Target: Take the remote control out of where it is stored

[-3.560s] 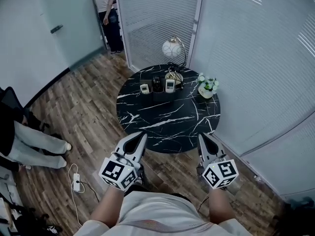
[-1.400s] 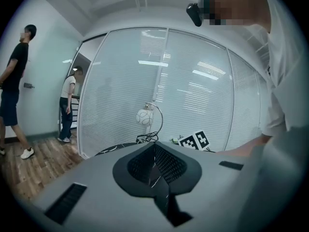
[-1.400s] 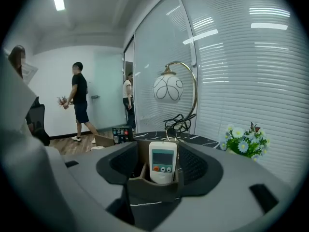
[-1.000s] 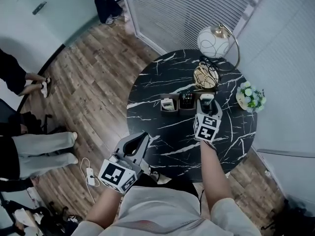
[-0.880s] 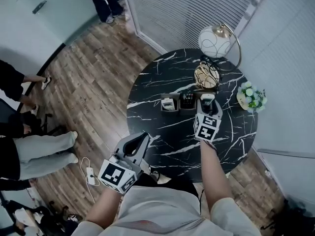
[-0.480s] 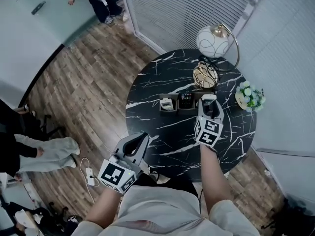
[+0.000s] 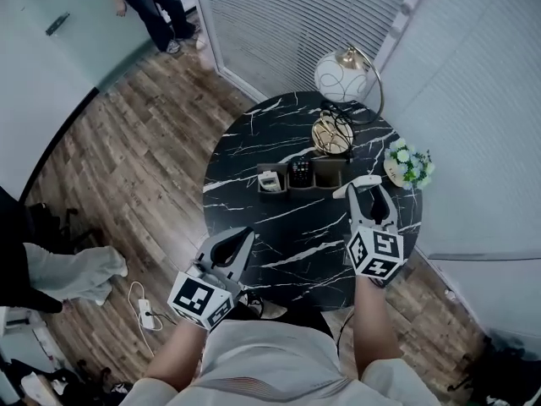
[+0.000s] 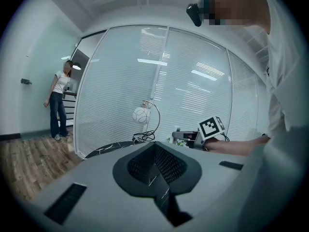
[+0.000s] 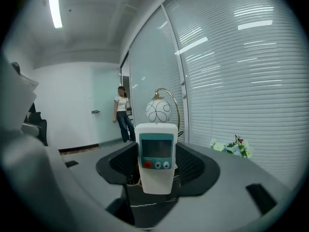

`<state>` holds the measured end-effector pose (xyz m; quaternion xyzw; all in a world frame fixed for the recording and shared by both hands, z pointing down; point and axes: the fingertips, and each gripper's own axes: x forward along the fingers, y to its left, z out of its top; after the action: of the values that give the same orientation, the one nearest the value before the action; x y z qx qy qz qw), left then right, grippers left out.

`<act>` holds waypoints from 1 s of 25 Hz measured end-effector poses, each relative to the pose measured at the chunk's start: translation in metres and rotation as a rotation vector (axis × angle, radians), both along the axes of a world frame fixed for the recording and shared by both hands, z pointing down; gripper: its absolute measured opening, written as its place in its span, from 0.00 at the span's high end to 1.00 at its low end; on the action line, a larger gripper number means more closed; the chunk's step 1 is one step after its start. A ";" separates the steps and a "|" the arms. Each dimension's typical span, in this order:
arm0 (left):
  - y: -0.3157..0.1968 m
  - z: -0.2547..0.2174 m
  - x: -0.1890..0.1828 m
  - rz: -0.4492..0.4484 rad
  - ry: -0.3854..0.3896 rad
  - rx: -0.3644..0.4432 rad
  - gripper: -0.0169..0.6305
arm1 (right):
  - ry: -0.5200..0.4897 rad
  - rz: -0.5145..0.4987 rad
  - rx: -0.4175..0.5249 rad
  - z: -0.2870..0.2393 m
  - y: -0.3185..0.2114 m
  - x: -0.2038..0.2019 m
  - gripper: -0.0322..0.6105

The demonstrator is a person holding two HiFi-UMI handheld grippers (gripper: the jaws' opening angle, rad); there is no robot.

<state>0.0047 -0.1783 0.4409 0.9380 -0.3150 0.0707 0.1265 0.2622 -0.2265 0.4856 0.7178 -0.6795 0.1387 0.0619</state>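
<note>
Remote control [image 9: 155, 154], white with a small screen and three buttons, stood upright in the right gripper [image 7: 370, 194], whose jaws were pressed onto its lower body from both sides. In the head view it hung above the right side of the black marble table [image 7: 279, 227], just to the right of the storage tray [image 7: 297, 176] and apart from it. The tray's right compartment looked empty, its middle one held a dark remote [image 7: 299, 171] and its left one a small pale device [image 7: 270, 180].

The left gripper [image 7: 237, 240] hovered at the near left edge of the table, well apart from the tray, with its jaws pressed together on nothing.

By my judgement the removal itself was all but done: the remote was out of its slot and clear of the tray rim. What remained called for keeping the pinch firm, since the grip sat low on a smooth plastic body, and bringing it to a bare patch of table. That path should keep away from the flower pot [image 7: 407, 164] to the right and the lamp [image 7: 336, 76] on the far side.
</note>
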 end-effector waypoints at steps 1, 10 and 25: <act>0.002 -0.001 0.003 0.005 0.004 0.002 0.96 | 0.000 -0.013 -0.017 -0.002 0.009 0.003 0.56; 0.019 -0.007 0.028 0.037 0.028 0.018 0.96 | 0.012 -0.136 -0.290 0.049 0.093 0.014 0.56; 0.034 0.005 0.026 -0.008 0.002 -0.007 0.96 | 0.133 -0.251 -0.660 0.189 0.115 0.001 0.56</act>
<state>0.0307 -0.1438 0.4455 0.9362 -0.3185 0.0706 0.1305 0.2629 -0.1113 0.6744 0.5775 -0.6754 0.2951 0.3511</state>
